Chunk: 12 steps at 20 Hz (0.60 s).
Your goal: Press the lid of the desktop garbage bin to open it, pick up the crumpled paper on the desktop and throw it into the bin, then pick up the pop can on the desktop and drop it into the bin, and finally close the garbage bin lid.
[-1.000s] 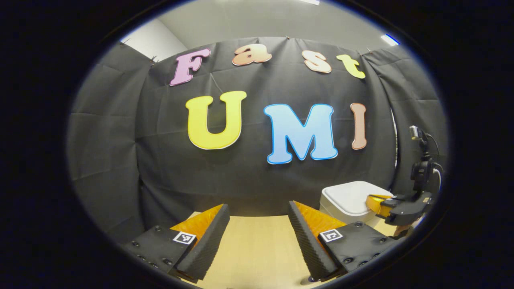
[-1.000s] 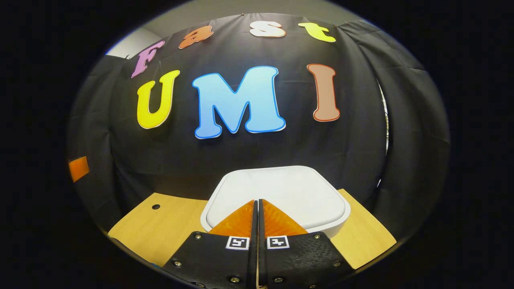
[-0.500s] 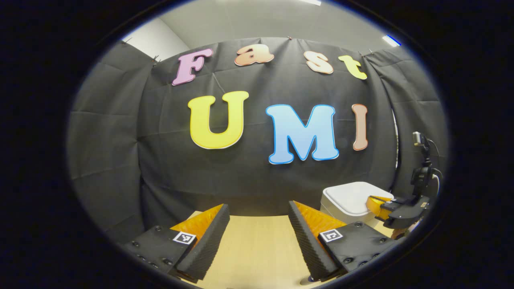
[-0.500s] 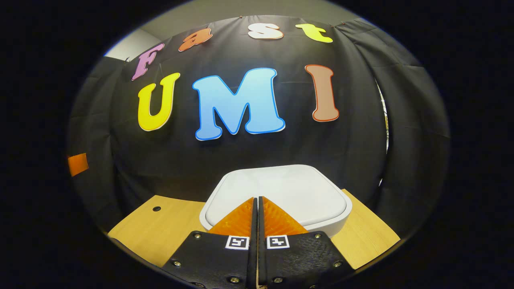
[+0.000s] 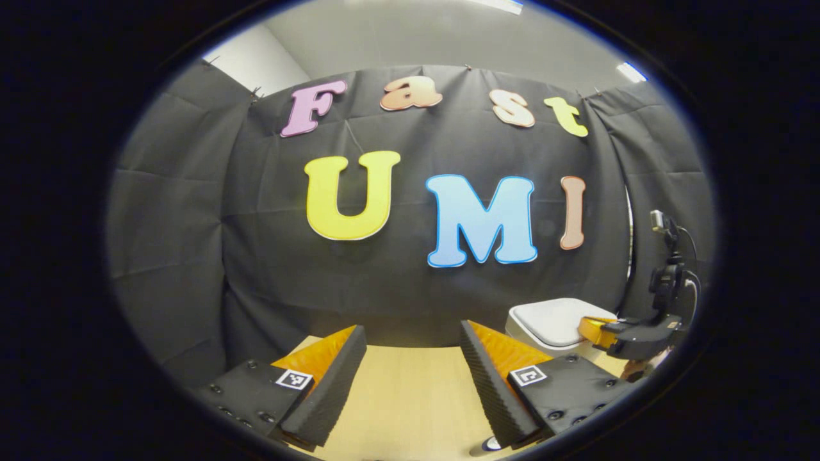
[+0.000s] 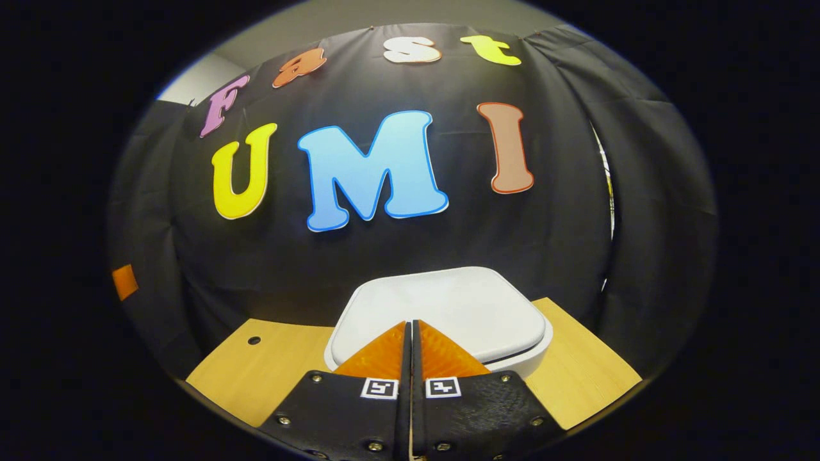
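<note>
While the black cloth wall (image 6: 397,256) hangs right behind everything, there's really not much clutter on the pale wooden desktop (image 6: 269,371): one small round hole (image 6: 254,340) in the wood off to the left in the right gripper view, and a little orange patch (image 6: 124,282) way out at the left edge that I can't make out properly. So the count is one bin, two grippers, one desk. The white plastic desktop garbage bin (image 6: 442,314) sits near the back of the desk, just in front of the cloth, and its rounded-square lid (image 6: 448,307) is down flat, smooth and plain with soft corners. The right gripper (image 6: 410,323) has its two fingers pinched tight together with nothing between them, and the tips sit over the near edge of that lid; whether they're actually pressing on it or just above it I can't tell from here. In the left gripper view you can see that same gripper (image 5: 631,333) from the side, off to the right, reaching over the bin (image 5: 551,323), with a cable and mount sticking up behind it. The left gripper (image 5: 413,339) is spread wide apart, holding nothing, hanging over bare wood (image 5: 410,390) well to the left of the bin, nothing blocking it.
</note>
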Available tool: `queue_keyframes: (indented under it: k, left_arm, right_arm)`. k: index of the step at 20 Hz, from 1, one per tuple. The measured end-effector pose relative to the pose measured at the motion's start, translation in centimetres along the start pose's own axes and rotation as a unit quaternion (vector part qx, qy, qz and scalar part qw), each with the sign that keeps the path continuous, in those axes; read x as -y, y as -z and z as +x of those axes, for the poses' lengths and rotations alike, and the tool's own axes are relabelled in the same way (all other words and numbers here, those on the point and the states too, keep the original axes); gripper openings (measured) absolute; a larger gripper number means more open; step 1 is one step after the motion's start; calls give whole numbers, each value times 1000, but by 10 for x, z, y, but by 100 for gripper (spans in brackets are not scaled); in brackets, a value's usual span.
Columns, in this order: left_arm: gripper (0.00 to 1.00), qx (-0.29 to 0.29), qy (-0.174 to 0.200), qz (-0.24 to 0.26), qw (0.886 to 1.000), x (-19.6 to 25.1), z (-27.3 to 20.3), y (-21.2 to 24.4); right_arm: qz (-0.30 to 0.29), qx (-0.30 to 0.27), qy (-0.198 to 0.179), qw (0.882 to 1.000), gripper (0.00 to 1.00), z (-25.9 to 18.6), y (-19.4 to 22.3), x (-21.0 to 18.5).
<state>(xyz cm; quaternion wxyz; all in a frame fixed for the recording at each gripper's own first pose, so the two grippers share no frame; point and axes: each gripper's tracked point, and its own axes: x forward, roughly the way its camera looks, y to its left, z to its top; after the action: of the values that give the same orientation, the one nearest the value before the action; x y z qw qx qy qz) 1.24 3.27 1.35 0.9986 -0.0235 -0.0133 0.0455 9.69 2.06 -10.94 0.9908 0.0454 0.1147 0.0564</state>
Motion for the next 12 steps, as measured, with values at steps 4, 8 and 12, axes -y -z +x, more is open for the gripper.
queue_keyframes:
  k: [4, 8, 12]
  left_arm:
    - [96, -2, -4, -2, 1000, -3, -5, 1]
    - [97, 0, 1, -5, 1000, 3, -10, -1]
    - [96, 3, 4, -3, 1000, 4, -14, -2]
  right_arm:
    - [-8, 52, 8, 999, 1, -20, -37, 1]
    - [-8, 74, 9, 997, 1, -36, -53, 1]
    - [-13, 90, 6, 996, 1, -50, -64, -2]
